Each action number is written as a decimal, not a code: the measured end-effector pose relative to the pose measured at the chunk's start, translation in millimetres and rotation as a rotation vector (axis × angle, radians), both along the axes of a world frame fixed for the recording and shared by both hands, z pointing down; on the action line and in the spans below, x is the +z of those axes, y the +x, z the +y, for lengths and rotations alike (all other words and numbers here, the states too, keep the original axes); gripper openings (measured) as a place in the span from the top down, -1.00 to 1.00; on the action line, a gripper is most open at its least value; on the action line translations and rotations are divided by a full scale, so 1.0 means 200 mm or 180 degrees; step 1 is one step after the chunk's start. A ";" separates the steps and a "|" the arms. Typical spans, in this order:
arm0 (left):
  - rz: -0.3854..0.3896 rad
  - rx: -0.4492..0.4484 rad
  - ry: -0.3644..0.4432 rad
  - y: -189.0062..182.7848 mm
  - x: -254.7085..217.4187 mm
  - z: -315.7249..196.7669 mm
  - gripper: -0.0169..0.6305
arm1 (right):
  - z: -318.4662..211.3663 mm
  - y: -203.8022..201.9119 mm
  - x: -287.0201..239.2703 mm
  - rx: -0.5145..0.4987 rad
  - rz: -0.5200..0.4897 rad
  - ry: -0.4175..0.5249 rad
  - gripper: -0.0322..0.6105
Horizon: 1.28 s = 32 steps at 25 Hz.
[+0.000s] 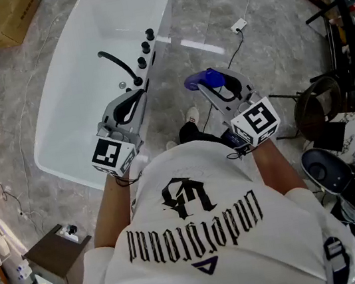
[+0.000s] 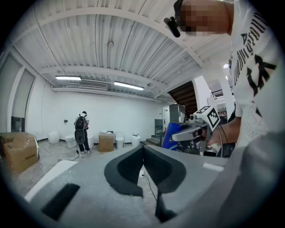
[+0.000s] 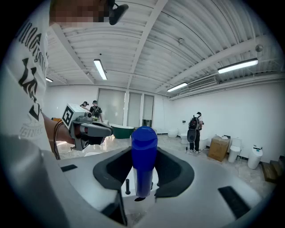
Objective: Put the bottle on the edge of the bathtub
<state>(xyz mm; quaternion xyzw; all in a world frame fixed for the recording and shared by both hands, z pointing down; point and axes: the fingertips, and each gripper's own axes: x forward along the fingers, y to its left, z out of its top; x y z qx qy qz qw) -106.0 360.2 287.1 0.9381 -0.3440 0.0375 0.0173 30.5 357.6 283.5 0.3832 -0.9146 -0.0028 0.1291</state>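
The floor (image 1: pixel 104 184) is of grey marble-like tiles, in a large white hall with a ribbed ceiling. On it stands a white bathtub (image 1: pixel 83 59). A black faucet (image 1: pixel 117 64) and a row of black knobs (image 1: pixel 144 45) sit on its right rim. A cardboard box (image 1: pixel 8 18) lies on the floor beyond the far left corner of the tub, and a white cable with a plug (image 1: pixel 239 24) lies on the floor at the right.

The person wears a white T-shirt (image 1: pixel 200 235) with black print and holds both tools in front of the body.

The right gripper (image 1: pixel 207 87) pinches the blue bottle (image 1: pixel 194 82) between its two dark pads. In the right gripper view the bottle (image 3: pixel 144 147) stands upright between the jaws, which are set wide apart, one on each side of it. Its blue cap rises above the jaws and its lower end hangs free below them. In the head view the bottle is in the air over the floor, to the right of the bathtub, near the rim with the knobs but not touching it.

The left gripper (image 1: pixel 139 96) is over the same rim, near the faucet. In the left gripper view its jaws (image 2: pixel 143 149) are pressed together at the tips and nothing is between them. The two grippers are apart from each other, with the rim and a strip of floor between them.
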 end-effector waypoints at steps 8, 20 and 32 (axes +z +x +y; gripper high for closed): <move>0.0004 0.0019 -0.0035 0.02 0.03 -0.05 0.90 | -0.06 0.02 0.02 0.0040 -0.0005 -0.0019 0.41; -0.0052 0.0068 -0.0167 0.15 0.09 -0.29 0.90 | -0.29 0.18 0.06 0.0069 0.0032 -0.0102 0.41; -0.0125 0.0086 -0.0288 0.44 0.17 -0.80 0.90 | -0.76 0.51 0.10 0.0074 -0.0019 -0.0182 0.41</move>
